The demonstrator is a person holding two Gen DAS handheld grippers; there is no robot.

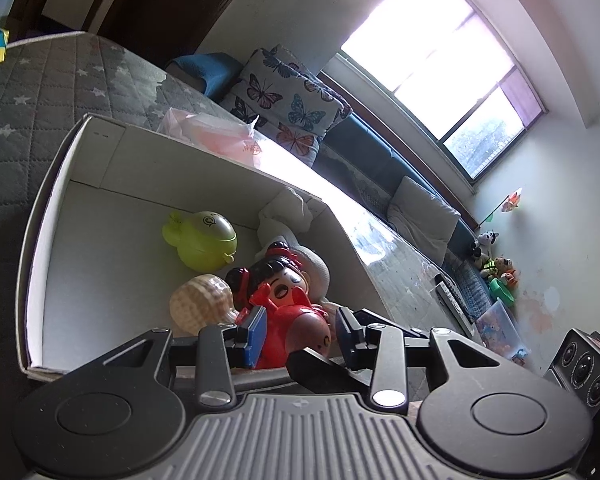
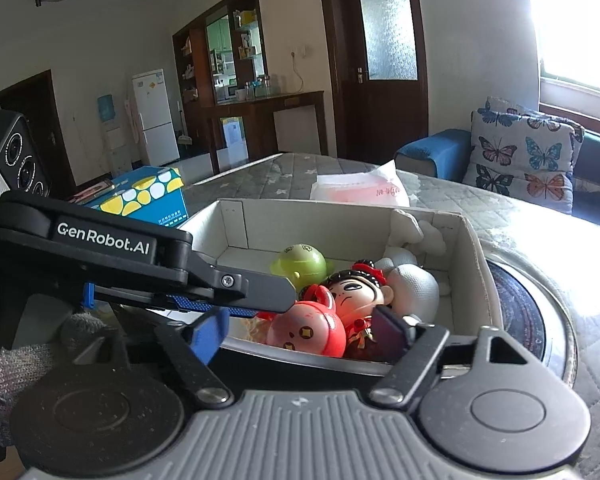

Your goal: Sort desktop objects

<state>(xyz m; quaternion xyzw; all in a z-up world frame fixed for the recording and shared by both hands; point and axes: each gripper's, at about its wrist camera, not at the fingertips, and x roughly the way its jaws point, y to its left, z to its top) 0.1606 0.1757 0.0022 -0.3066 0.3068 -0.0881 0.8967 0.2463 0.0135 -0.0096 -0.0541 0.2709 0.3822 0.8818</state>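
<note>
my left hand-held gripper (image 1: 298, 330) loosely straddles the red plastic doll figurine (image 1: 288, 300) over the white cardboard box (image 1: 100, 160); it could topple out.

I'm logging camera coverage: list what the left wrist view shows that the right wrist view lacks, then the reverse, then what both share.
Left wrist only: a seashell in the box, and stuffed animals by the far wall.
Right wrist only: the white fridge and glass-panel door.
Both: the white cardboard box, green toy, red doll, butterfly cushion.
</note>
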